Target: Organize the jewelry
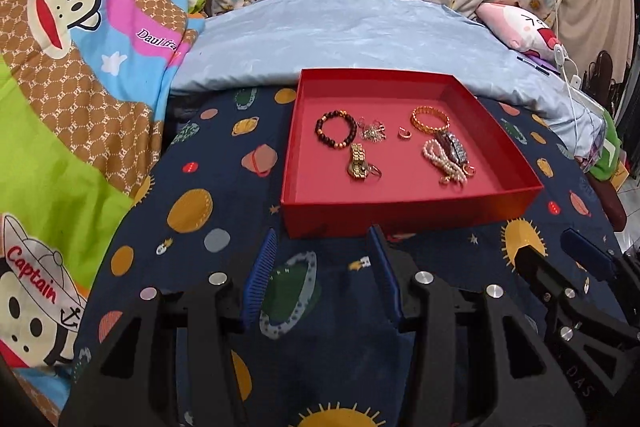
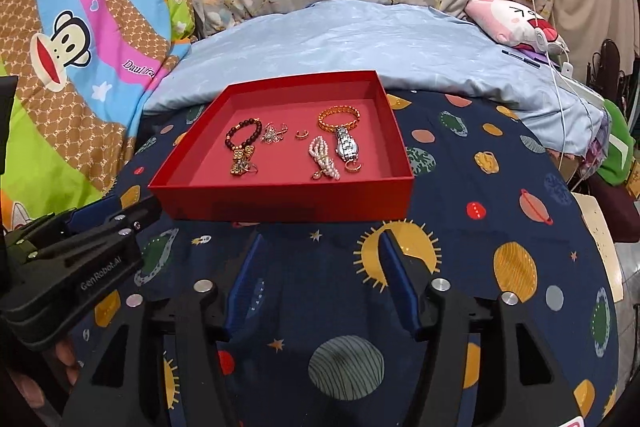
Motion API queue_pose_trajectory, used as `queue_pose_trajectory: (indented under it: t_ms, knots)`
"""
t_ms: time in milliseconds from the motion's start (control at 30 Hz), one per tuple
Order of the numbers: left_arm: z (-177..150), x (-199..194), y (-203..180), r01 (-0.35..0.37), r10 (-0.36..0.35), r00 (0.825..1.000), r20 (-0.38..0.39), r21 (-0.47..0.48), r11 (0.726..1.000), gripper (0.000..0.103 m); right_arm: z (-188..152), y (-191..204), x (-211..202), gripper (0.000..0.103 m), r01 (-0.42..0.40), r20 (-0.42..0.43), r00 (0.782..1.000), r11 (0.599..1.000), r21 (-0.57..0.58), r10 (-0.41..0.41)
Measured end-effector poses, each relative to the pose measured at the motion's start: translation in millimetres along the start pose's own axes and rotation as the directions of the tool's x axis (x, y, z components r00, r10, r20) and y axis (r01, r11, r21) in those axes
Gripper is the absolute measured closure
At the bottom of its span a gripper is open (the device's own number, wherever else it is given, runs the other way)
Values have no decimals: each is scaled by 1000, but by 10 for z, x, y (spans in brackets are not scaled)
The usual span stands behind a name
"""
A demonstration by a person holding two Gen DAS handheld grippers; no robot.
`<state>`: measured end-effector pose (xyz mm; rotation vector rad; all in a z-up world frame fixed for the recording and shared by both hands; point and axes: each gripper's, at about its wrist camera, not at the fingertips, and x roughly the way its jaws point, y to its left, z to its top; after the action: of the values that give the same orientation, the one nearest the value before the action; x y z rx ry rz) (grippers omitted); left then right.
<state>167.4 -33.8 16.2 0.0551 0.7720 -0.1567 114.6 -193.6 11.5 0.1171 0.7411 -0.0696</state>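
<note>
A shallow red box sits on the navy space-print bedspread. Inside lie a dark bead bracelet, a gold watch, a silver chain tangle, a small ring, an orange-gold bangle, a pearl bracelet and a silver watch. My left gripper is open and empty, just short of the box's front wall. My right gripper is open and empty, also in front of the box.
A light blue pillow lies behind the box. A monkey-print quilt is heaped at the left. A pink plush and white cable are at the back right. The bed edge falls away at the right.
</note>
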Motion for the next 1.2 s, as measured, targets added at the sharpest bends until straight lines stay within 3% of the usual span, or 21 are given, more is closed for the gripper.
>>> queue_pose_trajectory:
  t_ms: [200,600,1200]
  knots:
    - [-99,19,-105,-34,34,999,14,21,999,46,-88,-16,41,38,14,-8,1000,1000,11,-14]
    - [-136,214,-216,-100,98,994,38,49,994,35,-131,-114,269,30,41,-16,999,998,45,-41]
    - [-223,358,-207,-112,112,993,28,21,993,34,-170,-80,365,30,101,-21,995,995,20,-101]
